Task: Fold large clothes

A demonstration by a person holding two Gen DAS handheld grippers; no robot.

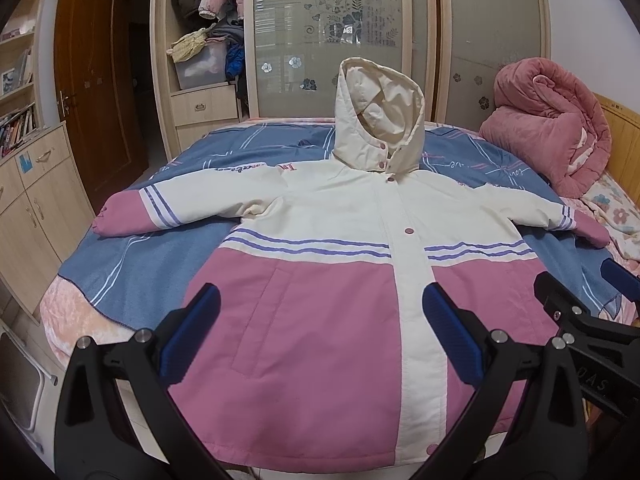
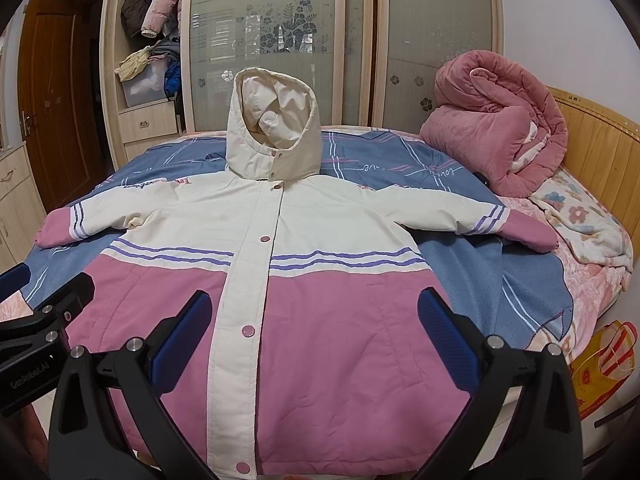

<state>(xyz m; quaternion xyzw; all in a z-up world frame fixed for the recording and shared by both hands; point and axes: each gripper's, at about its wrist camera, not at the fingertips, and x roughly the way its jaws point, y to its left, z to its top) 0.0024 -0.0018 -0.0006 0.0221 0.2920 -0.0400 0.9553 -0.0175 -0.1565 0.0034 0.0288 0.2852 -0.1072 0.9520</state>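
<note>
A cream and pink hooded jacket (image 1: 320, 280) (image 2: 320, 300) lies face up and snapped closed on the bed, sleeves spread to both sides, hood (image 1: 378, 116) propped upright at the far end. My left gripper (image 1: 320, 332) hovers open over the jacket's lower left half, above the hem, with nothing between its blue pads. My right gripper (image 2: 316, 336) hovers open over the lower right half, also holding nothing. Each gripper shows at the edge of the other's view: the right gripper (image 1: 592, 296) and the left gripper (image 2: 36, 296).
A blue patterned blanket (image 1: 140, 264) covers the bed under the jacket. A rolled pink quilt (image 2: 492, 140) sits at the far right by the wooden headboard (image 2: 600, 148). Wardrobe doors (image 1: 328, 40) stand behind; cabinets (image 1: 32, 208) lie left. A yellow bag (image 2: 604, 364) rests beside the bed.
</note>
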